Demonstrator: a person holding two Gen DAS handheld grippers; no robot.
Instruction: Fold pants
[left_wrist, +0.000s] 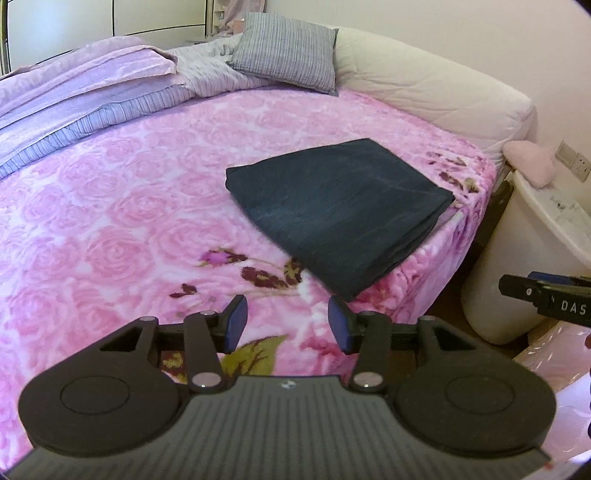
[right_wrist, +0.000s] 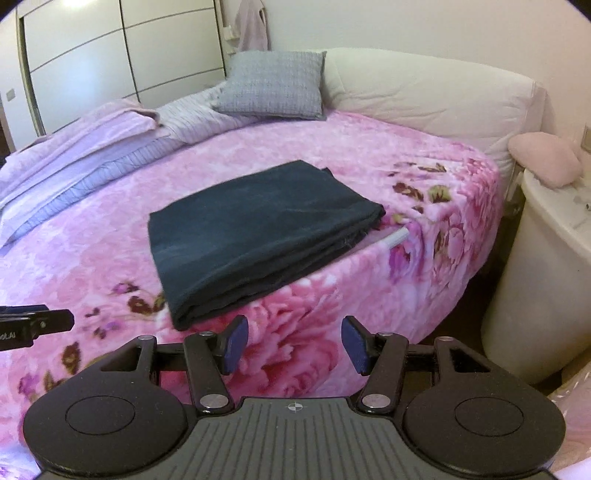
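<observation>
Dark navy pants (left_wrist: 336, 206) lie folded into a flat rectangle near the bed's right corner, also seen in the right wrist view as the pants (right_wrist: 255, 232). My left gripper (left_wrist: 287, 320) hovers above the pink blanket, short of the fold's near corner, open with nothing between its blue pads. My right gripper (right_wrist: 295, 345) hangs over the bed's edge just in front of the pants, open and empty too. Each gripper's black tip shows at the edge of the other's view: the right gripper (left_wrist: 550, 295) and the left gripper (right_wrist: 33, 325).
A pink rose-patterned blanket (left_wrist: 129, 206) covers the bed. A grey pillow (right_wrist: 273, 85), a folded lilac quilt (right_wrist: 81, 147) and a white headboard cushion (right_wrist: 424, 96) line the back. A white nightstand (right_wrist: 546, 277) with a pink cushion (right_wrist: 543, 158) stands at the right.
</observation>
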